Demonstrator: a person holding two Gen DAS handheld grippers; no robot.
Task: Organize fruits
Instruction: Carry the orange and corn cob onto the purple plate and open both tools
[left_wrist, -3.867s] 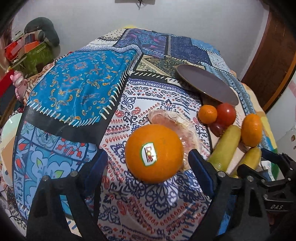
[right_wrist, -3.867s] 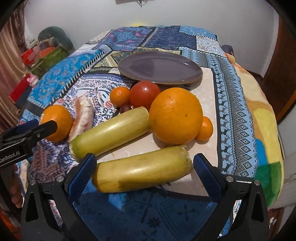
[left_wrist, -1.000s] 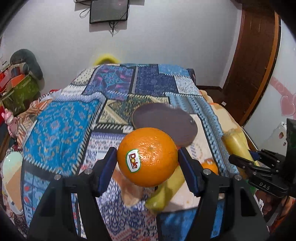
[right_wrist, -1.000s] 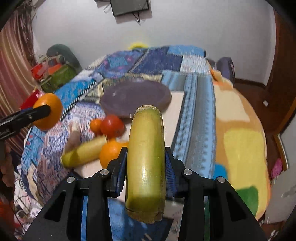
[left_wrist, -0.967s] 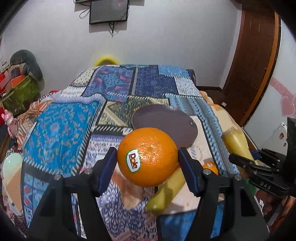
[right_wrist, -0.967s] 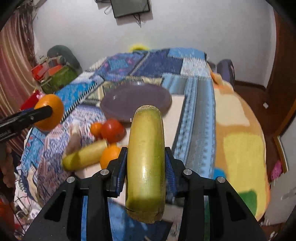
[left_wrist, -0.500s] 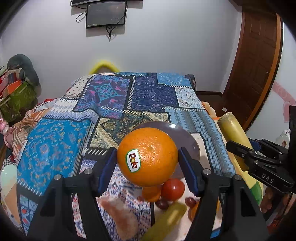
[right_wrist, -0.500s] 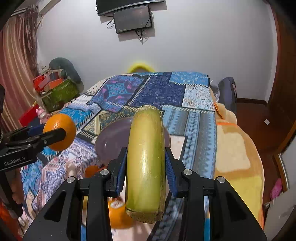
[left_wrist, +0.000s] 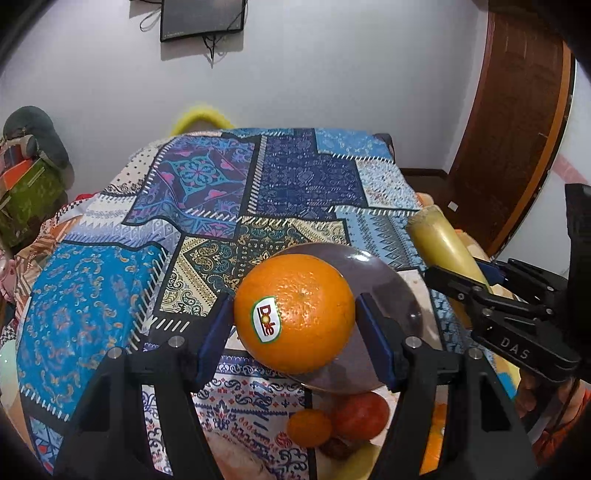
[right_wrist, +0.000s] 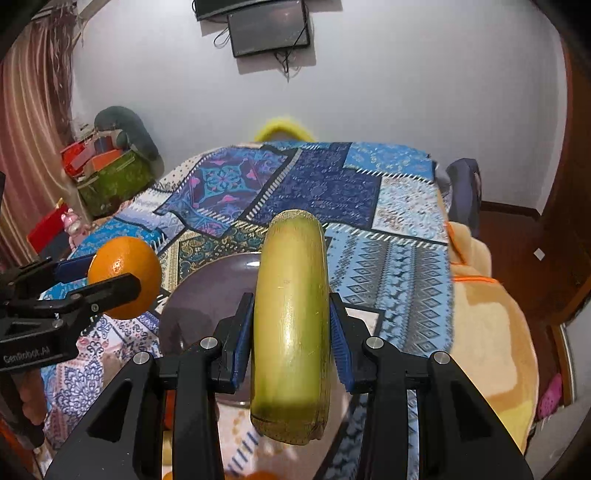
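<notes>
My left gripper (left_wrist: 295, 325) is shut on a large orange (left_wrist: 294, 314) with a Dole sticker and holds it in the air over the near part of a dark purple plate (left_wrist: 391, 295). My right gripper (right_wrist: 291, 332) is shut on a long yellow-green fruit (right_wrist: 291, 325), lengthwise between the jaws, above the plate (right_wrist: 207, 295). The orange also shows at the left of the right wrist view (right_wrist: 125, 273), and the yellow-green fruit at the right of the left wrist view (left_wrist: 443, 247).
A small orange (left_wrist: 309, 428), a red tomato (left_wrist: 360, 417) and other fruit lie on the patterned cloth (left_wrist: 110, 280) just in front of the plate. A wooden door (left_wrist: 517, 129) is at the right, clutter (right_wrist: 107, 173) at the left.
Both grippers have risen and moved forward with their fruit, from over the fruit pile to over the plate. The plate now lies right under them.
</notes>
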